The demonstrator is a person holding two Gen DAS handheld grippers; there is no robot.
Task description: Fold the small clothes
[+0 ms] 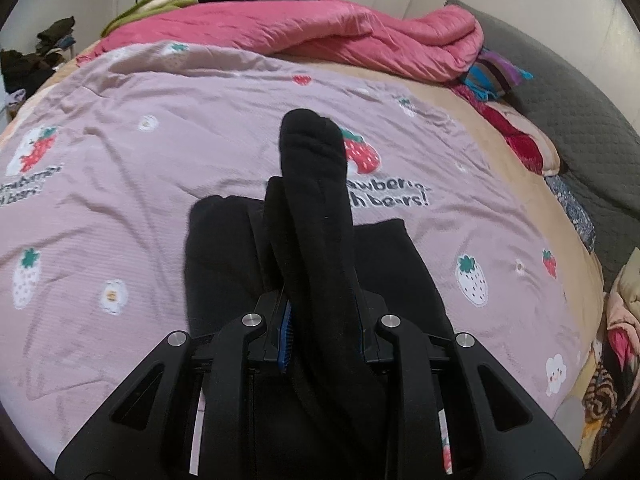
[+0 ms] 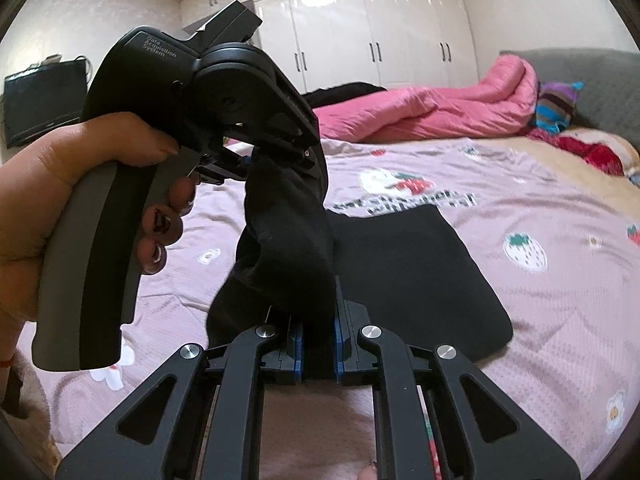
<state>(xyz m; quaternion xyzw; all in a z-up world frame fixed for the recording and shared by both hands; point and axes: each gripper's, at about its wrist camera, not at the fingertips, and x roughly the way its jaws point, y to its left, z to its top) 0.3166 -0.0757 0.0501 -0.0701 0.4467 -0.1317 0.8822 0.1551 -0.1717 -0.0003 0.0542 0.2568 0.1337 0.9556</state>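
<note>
Left claw: we see the left gripper (image 1: 320,320) pinching a long black knitted sock (image 1: 316,208) between its blue-padded fingers (image 1: 285,334); the jaws stand close together with the fabric pressed between them.
Left claw, other view: from the right wrist camera the same left gripper (image 2: 256,160) shows from the side, its grey and black handle held in a person's hand (image 2: 80,184), and the black sock (image 2: 288,236) hangs from its tip.
Right claw: the right gripper (image 2: 319,354) has its blue pads nearly together, clamped on the lower end of that same sock.
Sock: we find it lifted off the bed, held taut between the two claws; in the left wrist view its rounded toe end points away from the camera, above the bedspread.
Second garment: a flat black cloth piece (image 2: 420,272) lies on the bedspread directly under and behind the raised sock; in the left wrist view it shows as dark fabric (image 1: 224,256) on both sides of the fingers. We cannot tell what kind of garment it is.
Surface: a lilac bedspread printed with strawberries, daisies and lettering (image 1: 140,168) covers the bed.
Far end: a crumpled pink quilted duvet (image 1: 340,36) lies across the far end of the bed, well apart from the sock.
</note>
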